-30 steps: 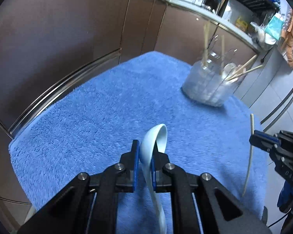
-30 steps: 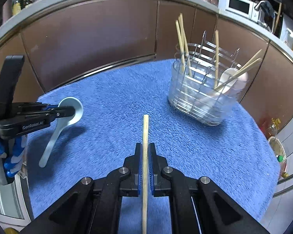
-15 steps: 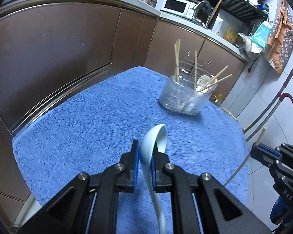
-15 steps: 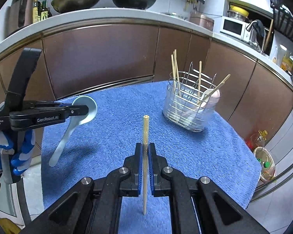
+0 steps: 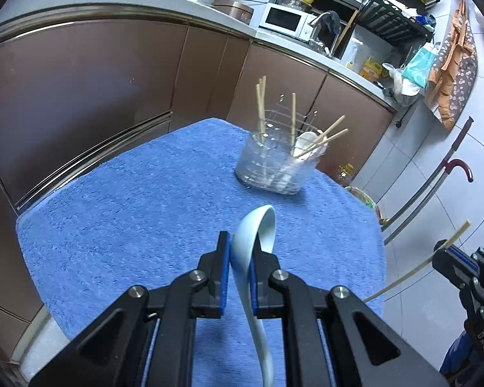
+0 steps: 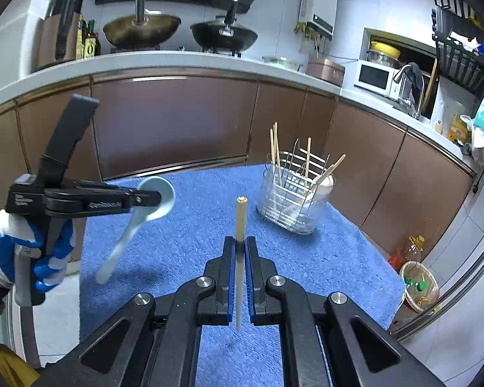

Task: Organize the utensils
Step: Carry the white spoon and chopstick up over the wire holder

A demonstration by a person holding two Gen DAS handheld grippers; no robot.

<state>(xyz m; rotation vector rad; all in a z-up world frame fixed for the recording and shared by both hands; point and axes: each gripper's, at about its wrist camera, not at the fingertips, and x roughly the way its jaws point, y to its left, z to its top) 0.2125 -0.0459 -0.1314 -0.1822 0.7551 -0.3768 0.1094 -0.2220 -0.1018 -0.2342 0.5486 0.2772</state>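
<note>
The left gripper (image 5: 238,259) is held level above the near part of the blue terry towel (image 5: 138,213), reaching forward; in the right wrist view a hand in a white-and-blue glove (image 6: 25,258) grips its handle. Its jaws are clamped on the neck of one pale blue ceramic soup spoon (image 5: 253,248), just behind the bowl. The spoon's bowl points forward and up toward the rack, and its handle slopes down and back beneath the gripper.

The right gripper (image 6: 239,258) is also raised over the towel's near edge, to the right of the left one and well apart from it. Its jaws are closed on one light wooden chopstick (image 6: 240,225), held near its middle. The chopstick's long axis stands close to upright in the right wrist view, with its squared end uppermost.

At the far side of the towel stands one wire utensil rack (image 6: 290,203). It holds five chopsticks, three fairly upright and two leaning right, and one white spoon (image 5: 308,143).
</note>
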